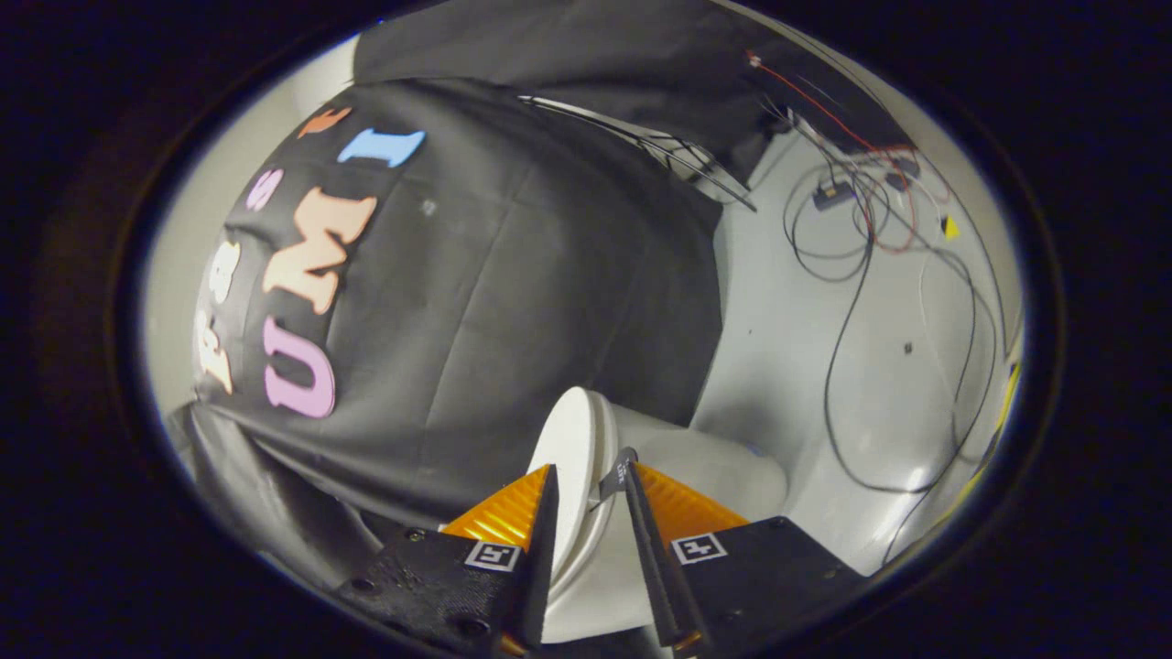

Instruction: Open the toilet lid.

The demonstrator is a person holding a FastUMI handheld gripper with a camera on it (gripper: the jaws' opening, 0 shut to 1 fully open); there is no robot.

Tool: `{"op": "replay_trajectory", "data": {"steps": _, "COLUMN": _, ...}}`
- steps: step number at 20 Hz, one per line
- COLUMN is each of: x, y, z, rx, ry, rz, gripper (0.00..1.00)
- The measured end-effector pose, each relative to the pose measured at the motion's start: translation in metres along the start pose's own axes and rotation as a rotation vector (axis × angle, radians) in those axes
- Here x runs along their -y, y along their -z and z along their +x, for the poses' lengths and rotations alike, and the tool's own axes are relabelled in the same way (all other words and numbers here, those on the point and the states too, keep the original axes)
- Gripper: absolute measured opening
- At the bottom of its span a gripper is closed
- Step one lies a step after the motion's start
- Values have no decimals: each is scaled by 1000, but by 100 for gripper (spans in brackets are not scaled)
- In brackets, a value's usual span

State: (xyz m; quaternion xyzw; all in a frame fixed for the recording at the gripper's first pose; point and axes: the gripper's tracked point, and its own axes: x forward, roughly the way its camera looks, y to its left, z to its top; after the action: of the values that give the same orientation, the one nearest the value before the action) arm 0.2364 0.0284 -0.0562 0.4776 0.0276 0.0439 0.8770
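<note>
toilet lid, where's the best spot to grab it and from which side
Probably the thin front edge of the toilet lid, with one of the fingers on each flat face. It stands raised, edge toward the gripper, already between the fingers; whether both press on it is unclear.

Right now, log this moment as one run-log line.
stage: lid lifting | gripper: fingers either side of the toilet lid's edge, grip unclear | lid: raised, tilted | bowl: beyond fingers | floor: loose cables

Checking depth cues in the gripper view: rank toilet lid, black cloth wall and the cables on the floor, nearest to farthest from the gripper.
1. Toilet lid: between the fingers of the gripper, its edge in their gap.
2. Black cloth wall: beyond the lid, straight ahead.
3. Cables: on the white floor, off to one side; the far tangle lies farthest away.
</note>
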Motion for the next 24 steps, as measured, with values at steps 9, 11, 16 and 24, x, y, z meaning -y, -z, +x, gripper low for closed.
{"op": "replay_trajectory", "data": {"steps": 9, "x": 27, "y": 18, "z": 69, "rx": -84, "ry": -18, "rz": 192, "gripper": 46}}
{"op": "replay_trajectory", "data": {"steps": 11, "x": 25, "y": 20, "z": 74, "rx": -98, "ry": -40, "rz": 201, "gripper": 45}}
{"op": "replay_trajectory", "data": {"steps": 16, "x": 6, "y": 17, "z": 85, "rx": -106, "ry": -141, "rz": 223, "gripper": 39}}
{"op": "replay_trajectory", "data": {"steps": 24, "x": -67, "y": 14, "z": 66, "rx": -74, "ry": -351, "rz": 82, "gripper": 39}}
